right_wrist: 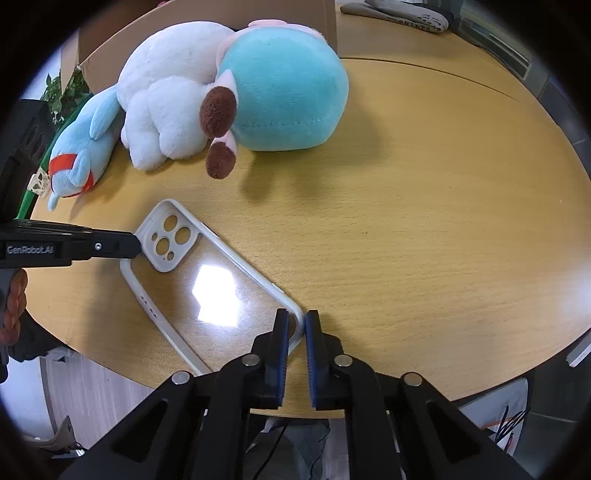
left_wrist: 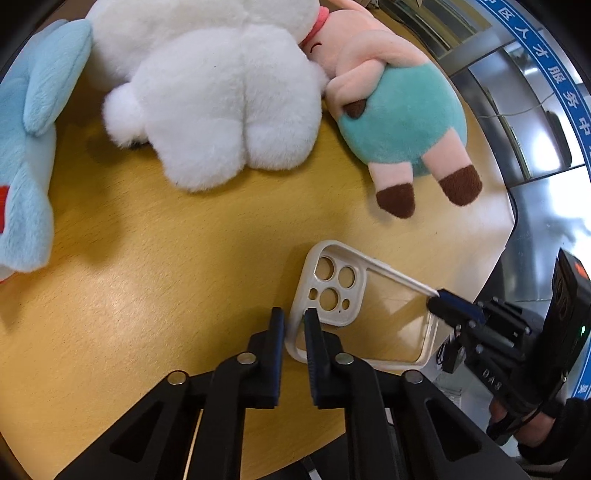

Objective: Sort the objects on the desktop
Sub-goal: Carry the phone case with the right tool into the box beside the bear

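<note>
A clear phone case (left_wrist: pixel 369 317) with a white rim and camera cut-outs lies flat on the round wooden table (left_wrist: pixel 166 277). My left gripper (left_wrist: pixel 294 319) is shut on the rim at the camera-end side. My right gripper (right_wrist: pixel 297 325) is shut on the rim at the opposite corner of the phone case (right_wrist: pixel 207 280). In the left wrist view the right gripper (left_wrist: pixel 437 299) comes in from the right edge, and in the right wrist view the left gripper (right_wrist: pixel 136 245) reaches in from the left.
Three plush toys lie at the far side of the table: a light blue one (left_wrist: pixel 26 147), a white fluffy one (left_wrist: pixel 221 96) and a pink pig in teal (left_wrist: pixel 402 118). A cardboard box (right_wrist: pixel 207 14) stands behind them. The table edge (right_wrist: pixel 480 391) runs close to the right gripper.
</note>
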`<move>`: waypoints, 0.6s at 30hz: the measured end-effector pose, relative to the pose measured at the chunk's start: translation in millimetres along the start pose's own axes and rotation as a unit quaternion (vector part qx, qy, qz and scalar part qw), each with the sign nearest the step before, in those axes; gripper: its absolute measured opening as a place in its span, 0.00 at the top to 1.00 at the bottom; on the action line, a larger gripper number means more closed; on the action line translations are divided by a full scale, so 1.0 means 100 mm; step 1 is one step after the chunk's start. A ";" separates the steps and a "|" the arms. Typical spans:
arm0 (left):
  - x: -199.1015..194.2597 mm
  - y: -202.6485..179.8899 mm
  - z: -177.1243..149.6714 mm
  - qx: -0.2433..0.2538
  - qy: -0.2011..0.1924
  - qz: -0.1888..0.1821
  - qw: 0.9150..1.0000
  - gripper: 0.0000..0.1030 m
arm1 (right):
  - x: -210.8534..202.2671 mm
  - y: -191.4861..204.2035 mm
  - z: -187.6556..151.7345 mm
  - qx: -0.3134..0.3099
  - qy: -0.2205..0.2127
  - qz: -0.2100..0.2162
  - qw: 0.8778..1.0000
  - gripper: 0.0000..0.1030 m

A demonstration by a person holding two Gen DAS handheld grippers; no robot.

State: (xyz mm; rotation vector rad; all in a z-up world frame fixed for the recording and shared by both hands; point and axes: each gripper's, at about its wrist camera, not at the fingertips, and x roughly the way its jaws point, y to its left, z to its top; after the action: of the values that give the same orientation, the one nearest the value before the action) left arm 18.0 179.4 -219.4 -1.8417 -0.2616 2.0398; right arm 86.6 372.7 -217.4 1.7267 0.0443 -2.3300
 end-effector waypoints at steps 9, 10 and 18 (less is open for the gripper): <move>-0.38 -0.11 0.00 0.002 -0.035 0.000 0.999 0.91 | -0.23 0.06 0.12 -0.023 -0.023 0.005 0.999 0.94; -0.47 -0.15 0.00 0.002 -0.039 0.002 0.999 0.91 | -0.27 0.06 0.15 -0.026 -0.025 0.007 0.999 0.94; -1.78 -0.60 0.12 0.004 -0.147 -0.002 0.989 0.94 | -1.55 0.11 0.96 -0.110 -0.159 0.019 0.981 0.94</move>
State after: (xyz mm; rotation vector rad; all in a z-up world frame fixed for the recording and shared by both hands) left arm 27.8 164.2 -31.8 -1.5285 -0.3344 2.3028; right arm 40.6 372.7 -40.8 1.2297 0.2009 -2.4383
